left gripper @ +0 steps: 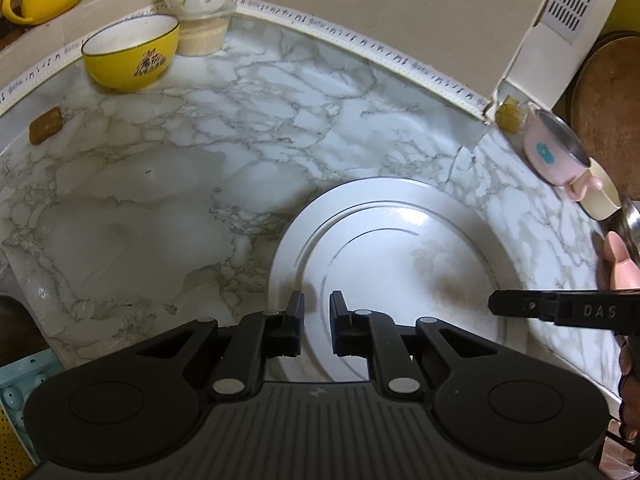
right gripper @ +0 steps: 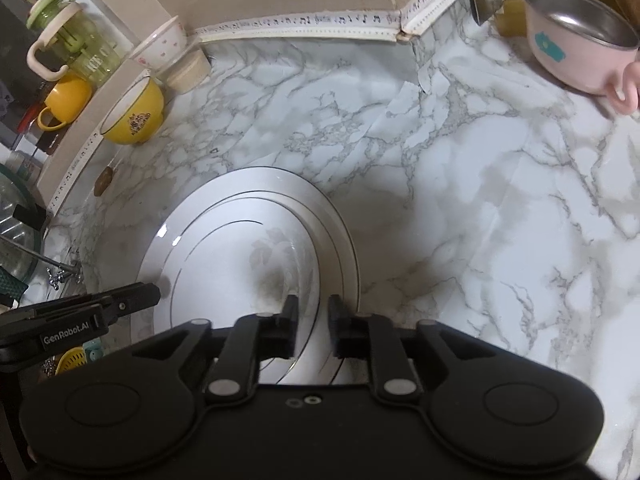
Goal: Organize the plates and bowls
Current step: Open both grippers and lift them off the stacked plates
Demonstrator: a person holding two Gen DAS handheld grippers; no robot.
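The white plate (left gripper: 400, 248) lies flat on the marble worktop (left gripper: 160, 184), both your tongs over its near rim. Your left tongs (left gripper: 317, 304) sit pressed nearly together, pinching nothing. Your right tongs (right gripper: 313, 308) stand slightly spread, the plate's rim between the pads, untouched. A yellow bowl (left gripper: 132, 54) and a pink bowl (right gripper: 576, 36) sit well apart.

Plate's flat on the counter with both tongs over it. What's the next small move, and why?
Probably raise the right tongs off the plate and toward the pink bowl: the plate rests flat, those tongs hold nothing, and the bowl sits apart at the counter's far right.
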